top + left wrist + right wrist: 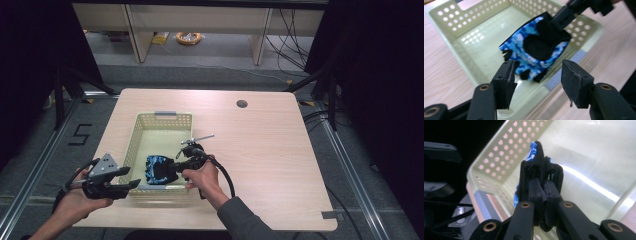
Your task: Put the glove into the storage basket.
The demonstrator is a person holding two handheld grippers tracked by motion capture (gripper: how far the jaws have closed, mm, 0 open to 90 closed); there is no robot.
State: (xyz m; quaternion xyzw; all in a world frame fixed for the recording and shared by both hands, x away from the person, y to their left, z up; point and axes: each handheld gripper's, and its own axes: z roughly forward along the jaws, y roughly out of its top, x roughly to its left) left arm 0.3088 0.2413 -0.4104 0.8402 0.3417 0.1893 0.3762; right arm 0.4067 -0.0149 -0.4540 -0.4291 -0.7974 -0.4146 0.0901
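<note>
A blue camouflage fingerless glove (pixel 158 170) with black palm pads hangs inside the pale yellow perforated basket (pixel 161 119), near its front wall. My right gripper (pixel 175 166) is shut on the glove's cuff; in the right gripper view the black fabric (pixel 539 167) is pinched between both jaws. From the left gripper view the glove (pixel 536 47) dangles from the right gripper's jaws, above the basket floor (pixel 486 37). My left gripper (pixel 131 184) stands open just outside the basket's front left corner, its pads (pixel 507 77) apart and holding nothing, aimed toward the glove.
The basket sits left of centre on a light wooden table (pixel 270 155). A small metal tool (pixel 199 139) lies just right of the basket. A round cable hole (pixel 242 104) is at the table's far right. Shelving legs and cables stand beyond the table.
</note>
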